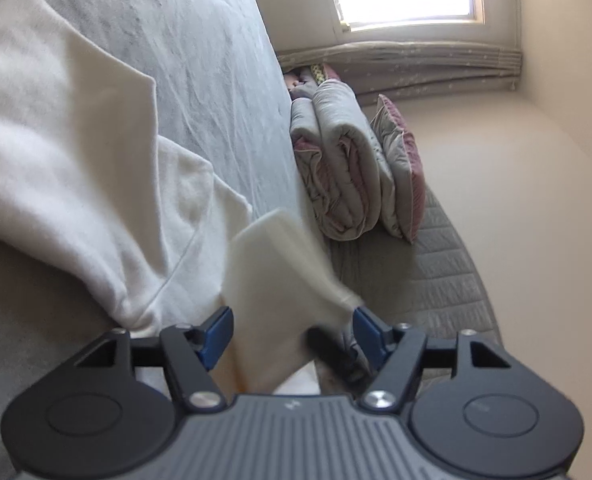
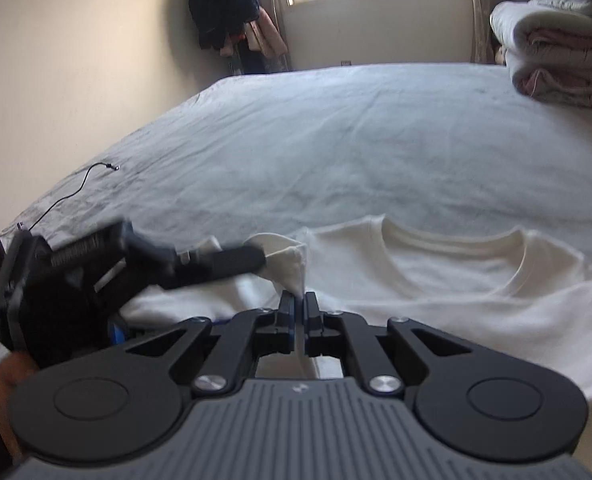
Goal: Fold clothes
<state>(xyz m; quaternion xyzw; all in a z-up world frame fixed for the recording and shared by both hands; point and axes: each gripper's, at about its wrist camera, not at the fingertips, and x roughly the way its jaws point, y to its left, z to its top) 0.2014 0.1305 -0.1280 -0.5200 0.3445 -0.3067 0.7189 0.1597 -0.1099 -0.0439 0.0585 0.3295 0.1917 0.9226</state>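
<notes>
Your right hand-held gripper pinches the white T-shirt's sleeve.
Your left hand-held gripper stands released around that sleeve; the shirt lies ahead on the bed.

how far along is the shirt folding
Early. Done: the white t-shirt lies spread on the grey bed sheet, collar facing up. In hand: the right gripper is shut on a sleeve edge, and the left gripper is open with the sleeve's fabric standing between its fingers, not pinched. Left: no body fold shows yet, so the sleeves and body remain to be folded.
</notes>
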